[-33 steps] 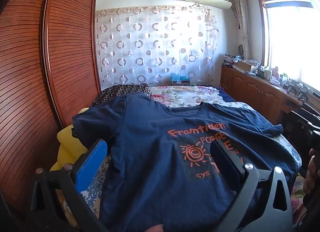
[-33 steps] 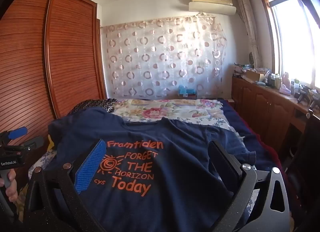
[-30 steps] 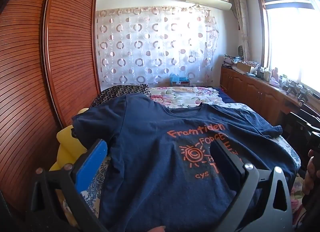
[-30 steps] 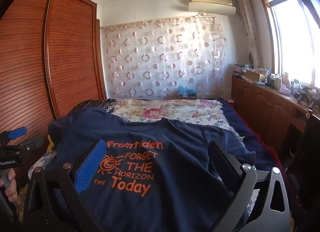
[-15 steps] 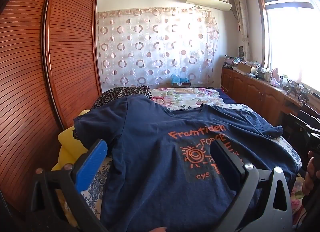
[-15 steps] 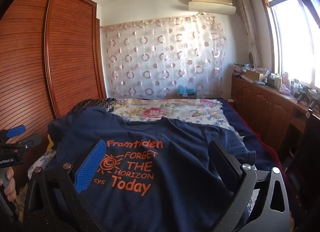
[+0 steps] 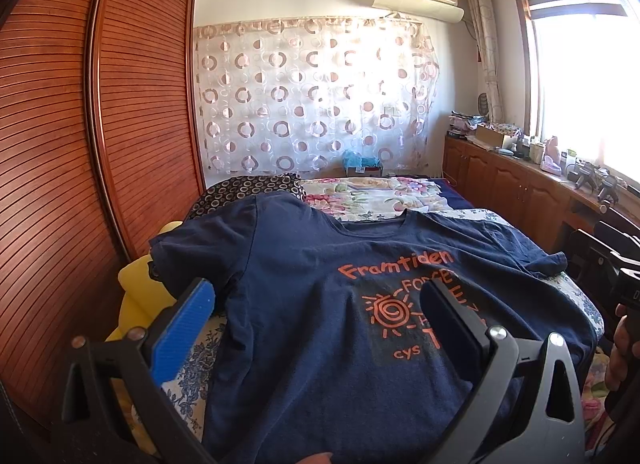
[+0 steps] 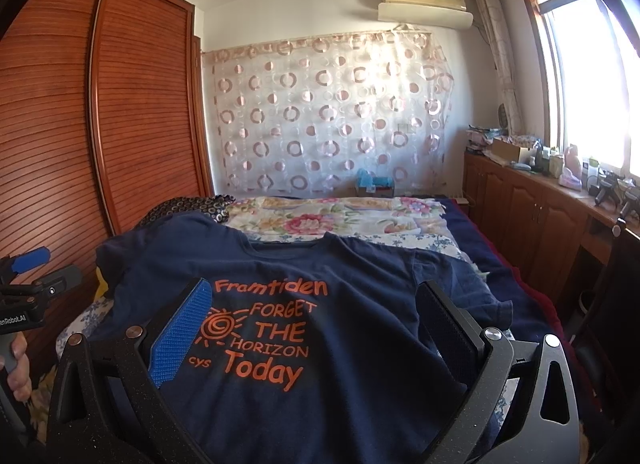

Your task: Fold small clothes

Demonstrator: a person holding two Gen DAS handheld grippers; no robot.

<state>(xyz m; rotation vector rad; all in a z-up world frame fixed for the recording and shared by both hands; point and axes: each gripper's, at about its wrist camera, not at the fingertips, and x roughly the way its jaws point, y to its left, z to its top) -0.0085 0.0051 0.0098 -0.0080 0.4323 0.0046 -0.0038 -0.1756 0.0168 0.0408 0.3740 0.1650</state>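
A navy T-shirt (image 7: 312, 296) with orange print lies spread flat, front up, on the bed; it also shows in the right wrist view (image 8: 344, 304). My left gripper (image 7: 316, 304) is open and empty, held above the shirt's lower left part. My right gripper (image 8: 314, 308) is open and empty, above the shirt's lower middle, over the print. The left gripper also appears at the left edge of the right wrist view (image 8: 28, 276). The shirt's bottom hem is hidden below both frames.
A floral quilt (image 7: 380, 196) and a dark patterned pillow (image 7: 244, 188) lie beyond the shirt. A yellow object (image 7: 140, 288) sits at the bed's left edge by the wooden wardrobe (image 7: 80, 144). Low cabinets (image 8: 540, 208) with clutter run along the right wall.
Both grippers stay open and nearly still. The left wrist view has shifted very slightly, and the shirt has not moved.
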